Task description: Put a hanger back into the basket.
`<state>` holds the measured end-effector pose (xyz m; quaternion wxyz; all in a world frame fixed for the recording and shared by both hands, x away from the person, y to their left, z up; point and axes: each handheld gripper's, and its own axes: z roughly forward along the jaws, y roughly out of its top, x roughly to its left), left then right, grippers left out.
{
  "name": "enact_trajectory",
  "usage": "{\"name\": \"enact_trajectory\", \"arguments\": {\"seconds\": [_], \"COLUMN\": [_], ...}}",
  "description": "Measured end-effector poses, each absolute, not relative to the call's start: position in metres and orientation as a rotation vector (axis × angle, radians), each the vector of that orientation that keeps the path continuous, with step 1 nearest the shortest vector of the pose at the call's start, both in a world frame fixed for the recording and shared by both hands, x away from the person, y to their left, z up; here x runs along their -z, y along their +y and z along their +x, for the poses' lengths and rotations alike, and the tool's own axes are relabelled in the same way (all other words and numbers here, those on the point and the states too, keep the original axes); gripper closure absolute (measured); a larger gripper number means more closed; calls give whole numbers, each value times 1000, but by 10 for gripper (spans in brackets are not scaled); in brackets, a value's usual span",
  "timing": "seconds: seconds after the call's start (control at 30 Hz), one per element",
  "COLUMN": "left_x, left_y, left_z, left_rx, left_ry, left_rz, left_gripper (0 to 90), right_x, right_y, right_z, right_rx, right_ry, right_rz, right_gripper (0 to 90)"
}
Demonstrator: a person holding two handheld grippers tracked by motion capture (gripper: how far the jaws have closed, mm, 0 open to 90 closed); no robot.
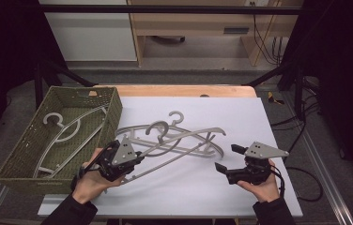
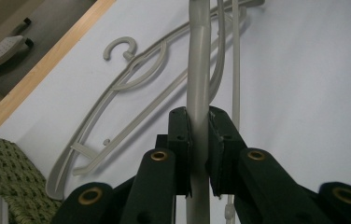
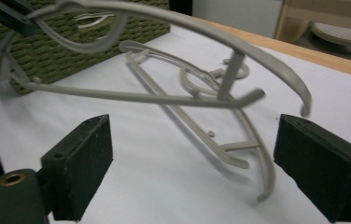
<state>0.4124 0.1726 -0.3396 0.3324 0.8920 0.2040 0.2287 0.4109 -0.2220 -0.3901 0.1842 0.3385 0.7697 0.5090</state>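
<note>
A grey plastic hanger (image 1: 191,135) is tilted up off the white table, with my left gripper (image 1: 138,159) shut on one end of it. In the left gripper view the hanger's bar (image 2: 198,84) is pinched between the jaws of the left gripper (image 2: 198,140). A second grey hanger (image 1: 177,116) lies flat beneath it. My right gripper (image 1: 229,158) hovers to the right of both hangers, open and holding nothing. In the right gripper view the raised hanger (image 3: 187,23) arcs above the open right gripper (image 3: 197,172), and the flat hanger (image 3: 197,123) lies ahead.
A green woven basket (image 1: 24,154) stands at the table's left with another grey hanger (image 1: 66,133) inside. The white sheet (image 1: 245,117) covers the table, and a wooden edge (image 1: 184,90) runs along its far side. Cables hang off to the right (image 1: 301,136).
</note>
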Motion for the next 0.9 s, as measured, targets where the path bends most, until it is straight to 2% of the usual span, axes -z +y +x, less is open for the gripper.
{"name": "enact_trajectory", "arguments": {"seconds": [0.2, 0.57, 0.9], "left_x": [315, 270, 244], "left_y": [182, 215, 255], "left_z": [414, 418, 430], "left_rx": [-605, -662, -693], "left_ry": [564, 615, 691], "left_rz": [2271, 2189, 2118], "left_gripper": [808, 808, 809], "right_x": [397, 400, 401], "right_y": [-228, -240, -243], "right_z": [410, 410, 409], "right_rx": [-1393, -1388, -1395], "right_ry": [2128, 2075, 2061], "right_rz": [1018, 1071, 1085], "right_gripper": [35, 36, 34]}}
